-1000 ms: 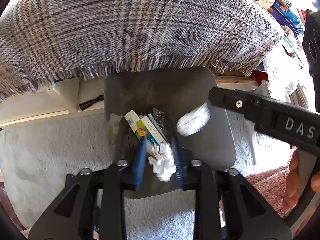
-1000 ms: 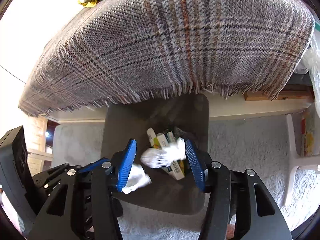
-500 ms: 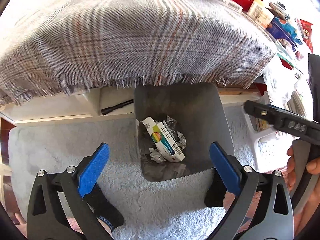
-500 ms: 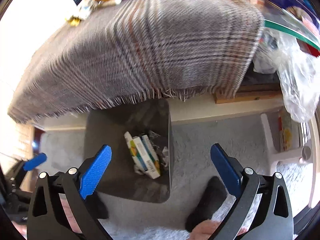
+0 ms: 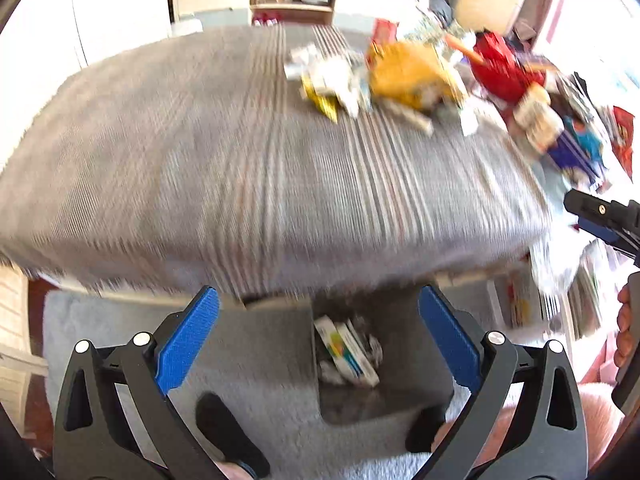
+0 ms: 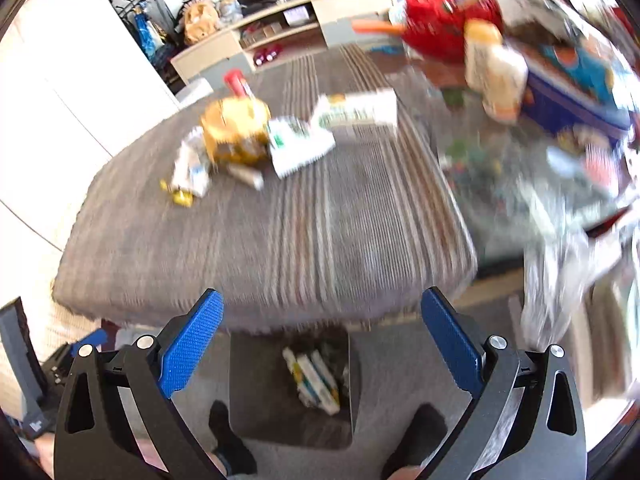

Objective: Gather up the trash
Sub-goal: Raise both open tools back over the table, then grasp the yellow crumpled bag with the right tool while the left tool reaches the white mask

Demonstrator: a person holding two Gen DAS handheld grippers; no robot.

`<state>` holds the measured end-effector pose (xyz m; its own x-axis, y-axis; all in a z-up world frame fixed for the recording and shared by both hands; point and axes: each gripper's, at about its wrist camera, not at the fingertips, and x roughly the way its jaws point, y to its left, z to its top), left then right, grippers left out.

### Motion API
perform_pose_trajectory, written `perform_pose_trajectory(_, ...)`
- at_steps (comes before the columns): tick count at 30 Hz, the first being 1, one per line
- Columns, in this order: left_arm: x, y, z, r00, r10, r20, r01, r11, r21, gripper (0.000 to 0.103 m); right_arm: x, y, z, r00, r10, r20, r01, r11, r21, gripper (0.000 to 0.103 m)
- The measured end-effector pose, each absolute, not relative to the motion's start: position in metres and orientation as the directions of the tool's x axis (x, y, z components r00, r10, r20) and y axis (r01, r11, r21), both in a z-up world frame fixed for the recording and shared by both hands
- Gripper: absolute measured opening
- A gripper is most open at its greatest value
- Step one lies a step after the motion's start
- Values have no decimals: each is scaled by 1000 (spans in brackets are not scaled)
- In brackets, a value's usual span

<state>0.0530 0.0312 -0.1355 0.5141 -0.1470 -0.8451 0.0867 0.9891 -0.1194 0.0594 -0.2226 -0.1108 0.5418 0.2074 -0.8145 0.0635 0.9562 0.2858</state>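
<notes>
A dark grey bin (image 5: 416, 372) stands on the pale carpet below the table edge; it holds small boxes and crumpled paper (image 5: 346, 354). It also shows in the right wrist view (image 6: 256, 392). My left gripper (image 5: 318, 338) is open and empty above the bin. My right gripper (image 6: 320, 340) is open and empty too, and its tip shows at the right edge of the left wrist view (image 5: 600, 220). On the plaid-covered table (image 5: 240, 168) lies a pile of trash: a yellow bag (image 5: 408, 74), white wrappers (image 5: 320, 72), and in the right wrist view a yellow bag (image 6: 236, 130) and white packets (image 6: 300, 144).
A red bag (image 5: 500, 68), jars (image 6: 494, 68) and colourful boxes (image 6: 580, 88) crowd the table's right side. A clear plastic bag (image 6: 560, 280) hangs off the right edge. A low TV shelf (image 5: 292, 0) stands behind. My feet (image 6: 228, 436) are beside the bin.
Both grippers let crumpled paper fall into the bin and opened wide. Both then rose and tilted up, so the tabletop with its trash pile came into view.
</notes>
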Motion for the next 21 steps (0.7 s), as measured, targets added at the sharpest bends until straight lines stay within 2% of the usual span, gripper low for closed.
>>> perform_pose_trajectory(7,118,34,-102,551,-118,-826,80,993,-88,95,128,-207,-87,542,213,-813,36,960,277,100)
perform_pose_trajectory(21,206,22,-114,536,-126,-835,125,990,-69,95,243,-156,-90,492,296,-819,-28,945,325,100)
